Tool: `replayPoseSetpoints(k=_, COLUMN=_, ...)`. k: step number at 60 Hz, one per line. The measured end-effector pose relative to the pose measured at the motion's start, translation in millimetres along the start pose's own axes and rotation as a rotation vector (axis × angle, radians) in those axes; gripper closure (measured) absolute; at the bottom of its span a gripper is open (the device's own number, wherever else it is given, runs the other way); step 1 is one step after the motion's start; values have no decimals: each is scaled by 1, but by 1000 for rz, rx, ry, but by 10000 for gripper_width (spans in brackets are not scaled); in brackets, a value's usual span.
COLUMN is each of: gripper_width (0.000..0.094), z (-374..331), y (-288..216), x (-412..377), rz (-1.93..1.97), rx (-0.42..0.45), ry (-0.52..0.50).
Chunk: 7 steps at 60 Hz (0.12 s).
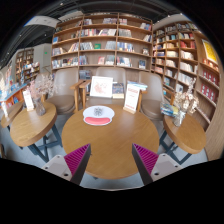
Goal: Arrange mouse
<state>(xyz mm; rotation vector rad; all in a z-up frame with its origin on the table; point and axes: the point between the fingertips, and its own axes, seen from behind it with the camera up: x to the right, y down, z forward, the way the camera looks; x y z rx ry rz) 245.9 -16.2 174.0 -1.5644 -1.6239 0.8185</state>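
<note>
Bookshelves [105, 40] lined the walls behind a round wooden table [110, 140]. From the gripper view, the gripper [111, 160] hung above the table's near edge, fingers spread wide and holding nothing. A white mouse [98, 113] sat on a red mouse pad [98, 120] near the far edge, well beyond the fingers. Approach seemed the step in hand; next, reaching forward over the mouse. I saw no containers.

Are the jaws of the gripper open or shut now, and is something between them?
Open. The two pads stand wide apart with bare round table showing between them; nothing is held. The mouse on its mat lies beyond the gripper.
</note>
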Motion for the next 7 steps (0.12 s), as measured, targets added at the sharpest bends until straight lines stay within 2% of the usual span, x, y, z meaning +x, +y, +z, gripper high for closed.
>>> replayPoseSetpoints(k=7, gripper_width=86, z=-8, y=2, x=4, rz=-19, rx=13, ry=6)
